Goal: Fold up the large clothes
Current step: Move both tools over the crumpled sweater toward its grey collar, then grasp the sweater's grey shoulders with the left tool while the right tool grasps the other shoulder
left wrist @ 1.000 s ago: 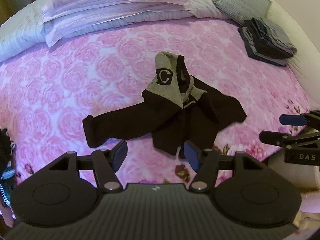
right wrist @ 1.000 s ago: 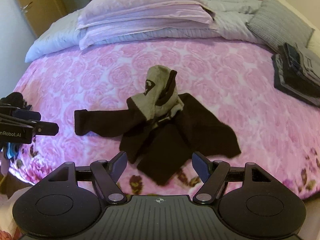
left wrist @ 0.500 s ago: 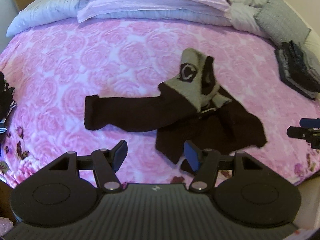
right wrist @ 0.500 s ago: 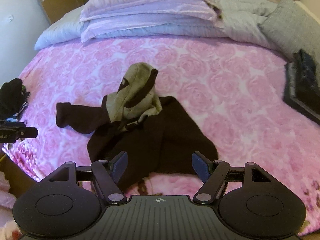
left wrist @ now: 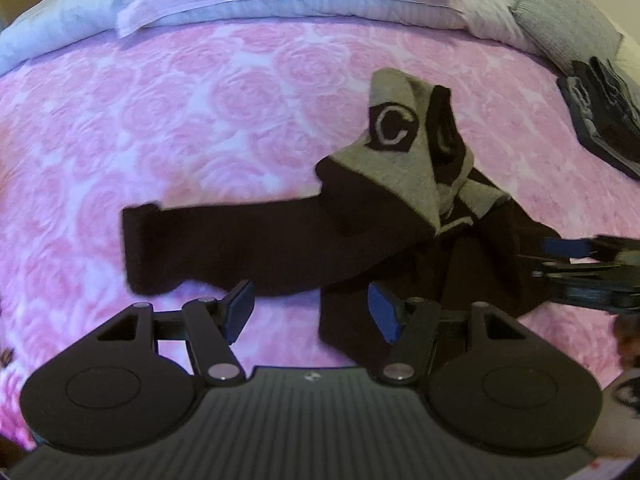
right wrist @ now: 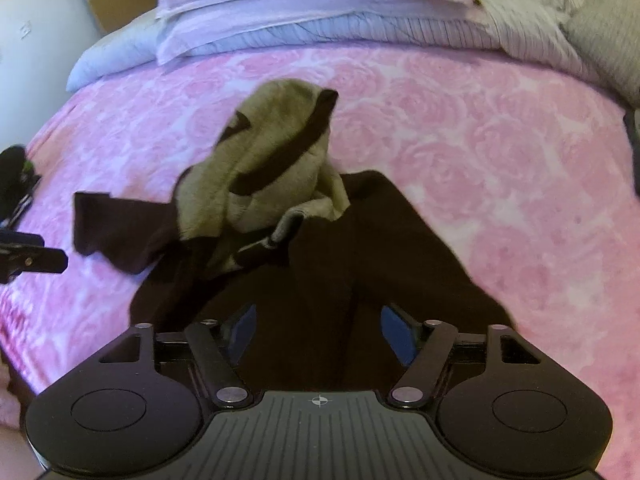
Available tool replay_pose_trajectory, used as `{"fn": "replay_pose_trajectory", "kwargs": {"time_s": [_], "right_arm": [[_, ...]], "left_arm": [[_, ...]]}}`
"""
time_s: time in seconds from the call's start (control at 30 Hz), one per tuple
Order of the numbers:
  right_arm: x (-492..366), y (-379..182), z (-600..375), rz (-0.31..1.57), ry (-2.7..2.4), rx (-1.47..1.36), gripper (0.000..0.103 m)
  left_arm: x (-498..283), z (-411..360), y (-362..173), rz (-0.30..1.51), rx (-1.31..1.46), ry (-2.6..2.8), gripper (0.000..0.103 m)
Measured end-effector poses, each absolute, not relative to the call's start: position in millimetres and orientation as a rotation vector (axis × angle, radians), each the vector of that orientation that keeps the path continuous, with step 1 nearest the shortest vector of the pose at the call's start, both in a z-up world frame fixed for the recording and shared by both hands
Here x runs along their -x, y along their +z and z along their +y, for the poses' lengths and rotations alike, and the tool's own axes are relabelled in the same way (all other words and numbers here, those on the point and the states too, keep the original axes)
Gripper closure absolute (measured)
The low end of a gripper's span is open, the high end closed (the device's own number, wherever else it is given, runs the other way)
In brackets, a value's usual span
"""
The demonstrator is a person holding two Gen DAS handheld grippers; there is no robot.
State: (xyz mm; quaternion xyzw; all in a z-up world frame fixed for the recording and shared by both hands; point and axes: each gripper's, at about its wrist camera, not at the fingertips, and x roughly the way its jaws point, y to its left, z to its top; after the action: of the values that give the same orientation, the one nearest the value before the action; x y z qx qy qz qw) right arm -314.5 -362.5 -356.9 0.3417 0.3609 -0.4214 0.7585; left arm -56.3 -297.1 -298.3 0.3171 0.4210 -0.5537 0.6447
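A dark hooded jacket [left wrist: 400, 240] lies crumpled on the pink bed [left wrist: 200, 120], its hem just ahead of the released left gripper [left wrist: 312, 312] and between the right gripper [right wrist: 320, 330] fingers, which have just been narrowing, unclenched.

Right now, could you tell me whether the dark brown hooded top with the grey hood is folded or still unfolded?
Unfolded: the dark brown hooded top lies rumpled on the pink rose-print bedspread, one sleeve stretched sideways and its grey hood bunched up.

A pale letter "C" stands on a dark patch on the hoodie's [left wrist: 400, 236] grey hood.
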Motion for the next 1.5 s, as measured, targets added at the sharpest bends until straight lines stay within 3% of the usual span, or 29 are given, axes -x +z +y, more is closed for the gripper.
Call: {"fn": "replay_pose_trajectory", "kwargs": {"time_s": [0.07, 0.1, 0.13, 0.17, 0.3, 0.57, 0.6, 0.63, 0.7, 0.73, 0.87, 1.13, 1.23, 1.37, 1.5], "right_arm": [[313.1, -374.0, -370.6, 0.725, -0.94, -0.785, 0.047], [312.5, -380.5, -374.7, 0.701, -0.947, -0.806, 0.059], [311.7, -386.2, -379.1, 0.688, -0.952, -0.828, 0.088], [314.2, -389.5, -382.6, 0.679, -0.97, -0.848, 0.101], [342.3, -366.6, -386.4, 0.599, -1.062, -0.827, 0.101], [382.9, -315.7, -404.5, 0.534, -1.154, -0.716, 0.101], [383.2, -313.7, -406.4, 0.537, -1.154, -0.71, 0.101], [382.4, -312.6, -407.6, 0.542, -1.153, -0.702, 0.101], [382.3, -311.6, -408.1, 0.553, -1.162, -0.691, 0.101], [384.4, -310.4, -408.2, 0.555, -1.169, -0.692, 0.101], [404.0, -292.4, -399.5, 0.53, -1.177, -0.689, 0.101], [443.1, -210.1, -346.8, 0.59, -0.906, -0.503, 0.101], [447.9, -168.3, -337.3, 0.579, -0.792, -0.456, 0.101], [450.0, -115.4, -344.7, 0.527, -0.665, -0.385, 0.101], [462.7, -93.3, -404.9, 0.422, -0.687, -0.446, 0.101]], "left_arm": [[56.3, -310.8, -305.3, 0.95, -0.724, -1.295, 0.044], [56.5, -317.7, -308.5, 0.945, -0.727, -1.312, 0.044], [57.2, -327.5, -310.7, 0.938, -0.729, -1.33, 0.043], [57.4, -335.3, -311.8, 0.931, -0.727, -1.348, 0.042], [59.0, -373.8, -312.5, 0.907, -0.687, -1.436, 0.032], [60.7, -477.2, -347.7, 0.929, -0.652, -1.54, 0.031], [57.8, -487.4, -356.0, 0.956, -0.646, -1.542, 0.036], [52.7, -496.9, -364.5, 0.997, -0.626, -1.552, 0.059], [42.5, -503.6, -371.5, 1.077, -0.58, -1.581, 0.091], [35.5, -500.3, -369.2, 1.096, -0.539, -1.601, 0.091], [7.2, -454.9, -335.4, 0.953, -0.5, -1.584, 0.093], [-77.9, -281.3, -226.6, 0.894, -0.459, -1.379, 0.094], [-85.8, -253.6, -175.9, 0.853, -0.497, -1.36, 0.094], [-86.9, -269.5, -110.0, 0.723, -0.542, -1.439, 0.093], [-90.3, -361.1, -78.2, 0.612, -0.552, -1.531, 0.092]]}}
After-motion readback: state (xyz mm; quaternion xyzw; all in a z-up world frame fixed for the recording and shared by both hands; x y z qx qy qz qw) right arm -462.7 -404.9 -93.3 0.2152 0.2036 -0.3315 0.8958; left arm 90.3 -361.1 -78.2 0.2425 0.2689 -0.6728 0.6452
